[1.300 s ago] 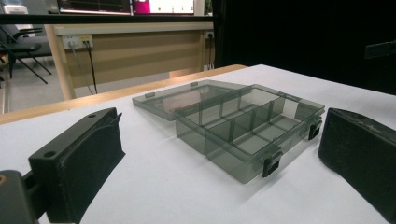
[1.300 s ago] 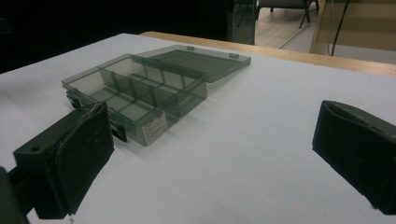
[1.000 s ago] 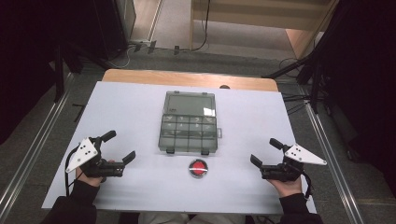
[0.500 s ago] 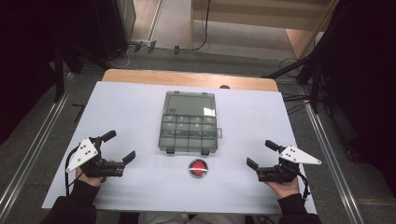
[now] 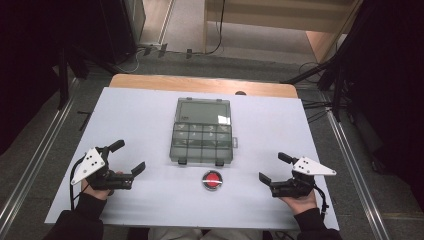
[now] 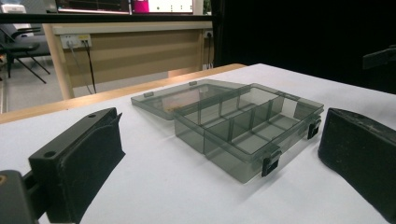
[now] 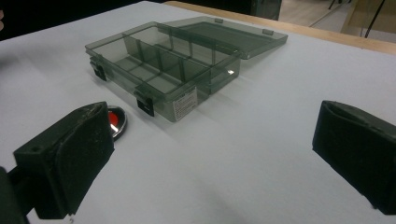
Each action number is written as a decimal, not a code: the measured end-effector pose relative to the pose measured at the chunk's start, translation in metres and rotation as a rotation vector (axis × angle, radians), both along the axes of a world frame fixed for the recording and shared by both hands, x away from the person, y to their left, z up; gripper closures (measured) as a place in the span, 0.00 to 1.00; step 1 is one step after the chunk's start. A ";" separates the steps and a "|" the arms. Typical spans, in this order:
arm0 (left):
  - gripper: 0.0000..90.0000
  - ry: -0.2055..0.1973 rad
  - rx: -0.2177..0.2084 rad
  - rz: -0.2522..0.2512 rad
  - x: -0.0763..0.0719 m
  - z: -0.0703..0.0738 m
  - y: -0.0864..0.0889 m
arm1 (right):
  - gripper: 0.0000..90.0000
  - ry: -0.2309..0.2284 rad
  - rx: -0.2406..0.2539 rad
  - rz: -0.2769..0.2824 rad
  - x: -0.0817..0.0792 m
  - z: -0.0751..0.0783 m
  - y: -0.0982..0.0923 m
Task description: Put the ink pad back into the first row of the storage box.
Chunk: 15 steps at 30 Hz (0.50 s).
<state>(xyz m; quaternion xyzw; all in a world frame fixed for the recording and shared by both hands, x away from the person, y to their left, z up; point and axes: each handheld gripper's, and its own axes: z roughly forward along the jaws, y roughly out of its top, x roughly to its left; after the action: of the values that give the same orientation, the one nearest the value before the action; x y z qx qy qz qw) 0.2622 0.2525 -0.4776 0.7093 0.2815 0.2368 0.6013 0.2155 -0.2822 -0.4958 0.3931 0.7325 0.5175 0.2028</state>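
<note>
Box [image 5: 202, 137] mid-table; sides open.

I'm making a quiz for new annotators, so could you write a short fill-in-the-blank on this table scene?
1. The lid of the compartment box lies ____.
2. The round disc beside the box has a ____ centre.
3. Both the left tongs and the right tongs hold ____.
4. The compartments of the box are ____.

Missing words: open; red; nothing; empty

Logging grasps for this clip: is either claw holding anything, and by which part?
Nothing is held. The left claw and the right claw are both open above the table.
</note>
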 end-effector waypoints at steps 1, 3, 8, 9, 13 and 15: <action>0.00 0.000 0.001 -0.001 0.000 0.000 0.000 | 0.00 0.003 -0.004 0.006 0.000 -0.001 0.001; 0.00 0.000 0.004 -0.002 0.000 0.000 0.000 | 0.00 0.008 -0.009 0.011 0.001 -0.001 0.003; 0.00 0.000 0.001 -0.002 0.000 0.000 0.000 | 0.00 0.017 -0.021 0.027 0.001 -0.003 0.007; 0.00 -0.001 0.003 -0.002 0.000 0.000 0.000 | 0.00 0.018 -0.023 0.029 0.001 -0.003 0.008; 0.00 -0.001 0.003 -0.004 0.000 0.000 -0.001 | 0.00 0.024 -0.035 0.045 0.001 -0.004 0.013; 0.00 -0.002 0.003 -0.004 0.000 0.000 -0.001 | 0.00 0.025 -0.040 0.049 0.001 -0.004 0.015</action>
<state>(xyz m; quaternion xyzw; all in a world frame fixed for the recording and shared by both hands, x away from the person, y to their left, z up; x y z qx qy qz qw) 0.2621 0.2520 -0.4775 0.7105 0.2791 0.2368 0.6010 0.2168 -0.2675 -0.4999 0.3771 0.7545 0.5029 0.1887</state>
